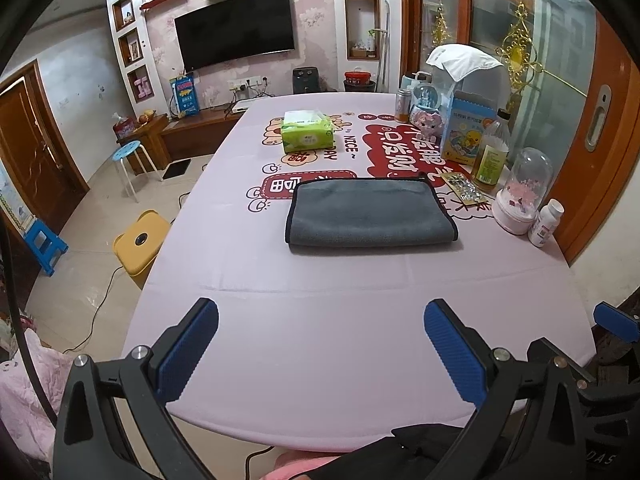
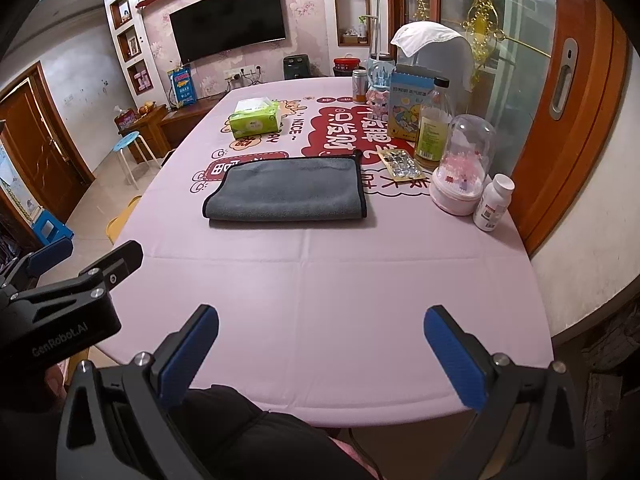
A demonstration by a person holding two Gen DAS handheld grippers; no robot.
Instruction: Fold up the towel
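A grey towel (image 1: 370, 212) with black edging lies folded in half on the pink tablecloth (image 1: 320, 320), fold toward me. It also shows in the right wrist view (image 2: 288, 192). My left gripper (image 1: 320, 332) is open and empty, held above the table's near edge, well short of the towel. My right gripper (image 2: 320, 336) is open and empty too, over the near edge. The left gripper's body (image 2: 72, 292) shows at the left of the right wrist view, and a blue pad of the right gripper (image 1: 616, 322) at the right of the left wrist view.
A green tissue pack (image 1: 307, 131) sits beyond the towel. Along the table's right side stand a glass dome ornament (image 1: 524, 192), a white pill bottle (image 1: 546, 222), an oil bottle (image 1: 492, 152), a blister pack (image 1: 464, 189) and a blue box (image 1: 466, 132). A yellow stool (image 1: 140, 246) stands left of the table.
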